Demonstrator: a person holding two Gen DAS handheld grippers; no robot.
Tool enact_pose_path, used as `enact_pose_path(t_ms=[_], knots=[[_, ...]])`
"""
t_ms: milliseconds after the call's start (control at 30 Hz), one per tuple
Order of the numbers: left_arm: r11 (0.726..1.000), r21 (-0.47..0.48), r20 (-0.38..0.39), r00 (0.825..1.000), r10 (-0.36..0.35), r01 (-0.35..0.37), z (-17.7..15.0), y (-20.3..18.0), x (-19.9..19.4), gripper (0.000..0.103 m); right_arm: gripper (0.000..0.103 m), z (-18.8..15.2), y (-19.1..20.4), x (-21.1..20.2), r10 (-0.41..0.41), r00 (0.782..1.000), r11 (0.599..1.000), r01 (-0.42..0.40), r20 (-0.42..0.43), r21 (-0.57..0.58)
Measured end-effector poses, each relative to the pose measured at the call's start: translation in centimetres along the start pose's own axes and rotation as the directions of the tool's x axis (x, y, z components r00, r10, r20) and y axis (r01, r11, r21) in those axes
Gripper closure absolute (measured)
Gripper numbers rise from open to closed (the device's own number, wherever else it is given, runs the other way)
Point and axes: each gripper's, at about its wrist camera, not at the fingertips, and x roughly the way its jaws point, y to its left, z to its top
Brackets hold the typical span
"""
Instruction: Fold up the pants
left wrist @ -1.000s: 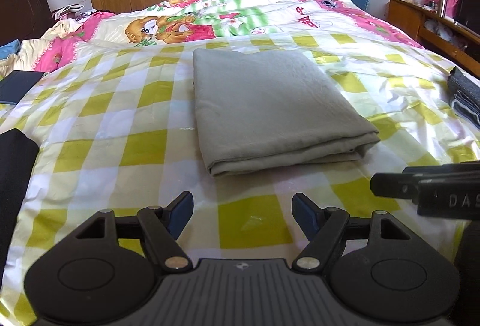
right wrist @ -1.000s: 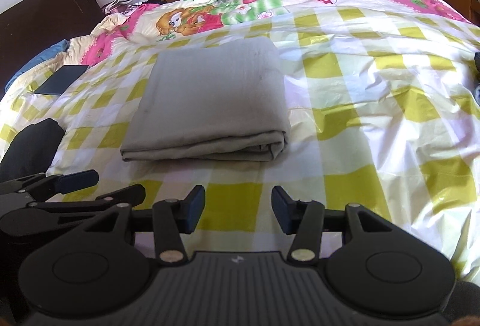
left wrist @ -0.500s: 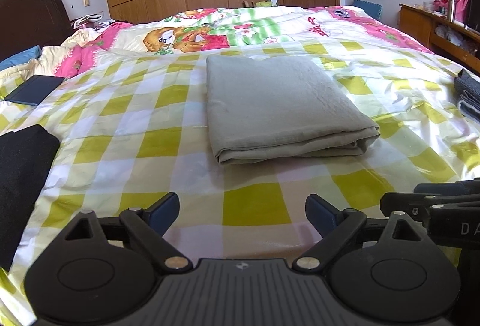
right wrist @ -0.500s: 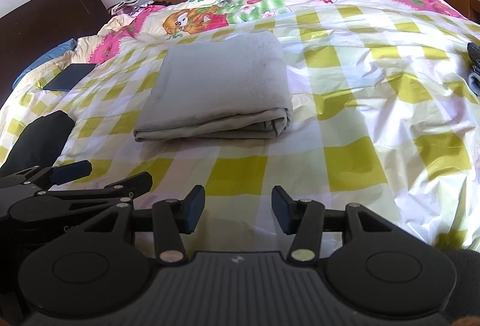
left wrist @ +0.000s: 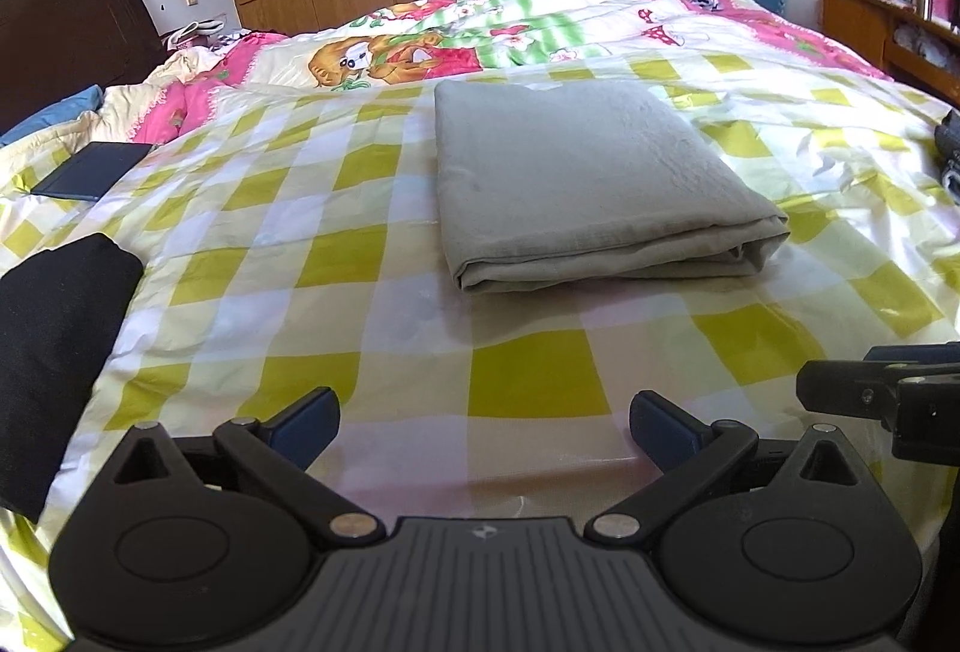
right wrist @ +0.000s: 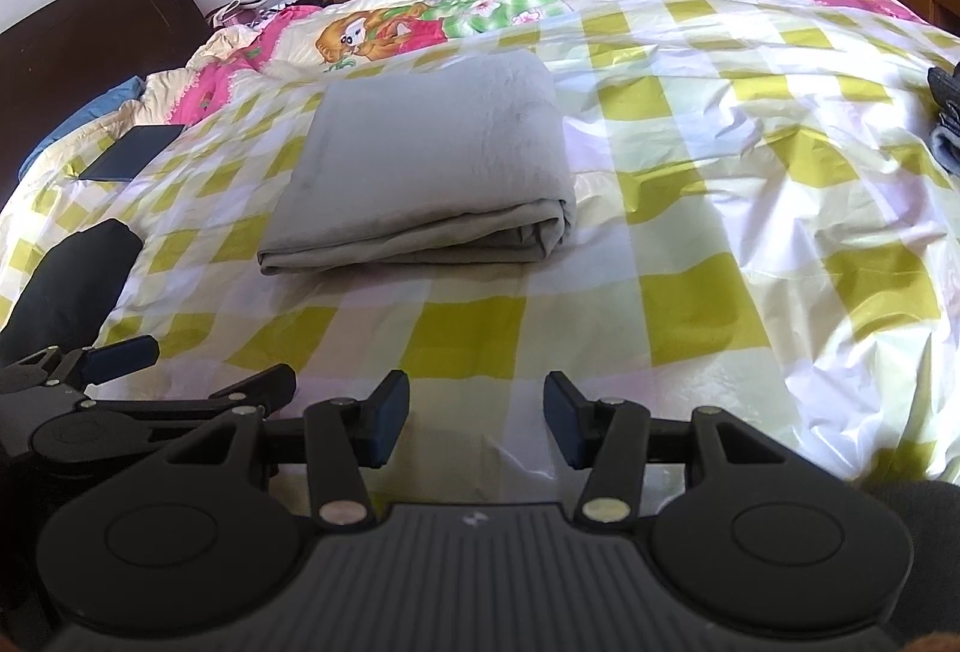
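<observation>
On the checked sheet [left wrist: 372, 256], well ahead of both grippers, lies the pants [left wrist: 588, 184] as a flat grey-green rectangle with stacked layers at the near edge, so folding looks done and the step in hand reads as backing off, with left gripper [left wrist: 483, 427] spread wide on nothing and right gripper [right wrist: 477, 421] about half open, also bare. Next, at most, calls for a check of the loose near-right corner, or a reach for another garment. Cut off at the frame edges: black cloth [left wrist: 54, 328] at left, dark clothes [right wrist: 945, 112] at right; far fold line hidden
</observation>
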Motion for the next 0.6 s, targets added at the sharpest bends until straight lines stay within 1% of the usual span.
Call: enact_pose_path(t_ms=[67,233,400,600], knots=[[1.000,0.007,-0.006,1.000,0.013,-0.013,0.01,-0.04,-0.03,0.000,0.052,-0.09,0.01,-0.05,0.000,1.000,1.000,0.000,0.001,-0.003],[1.000,-0.015,-0.020,1.000,-0.018,0.018,-0.10,0.36,0.00,0.000,0.052,-0.13,0.08,-0.08,-0.003,1.000,1.000,0.003,-0.001,-0.009],[0.999,-0.036,-0.025,0.999,-0.023,0.022,-0.19,0.74,-0.02,0.000,0.051,-0.15,0.19,-0.05,-0.007,1.000,1.000,0.007,-0.002,-0.018],[0.999,-0.036,-0.035,0.999,-0.032,0.031,-0.34,0.80,0.14,0.000,0.051,-0.16,0.01,-0.10,-0.008,1.000,1.000,0.008,0.002,-0.016]])
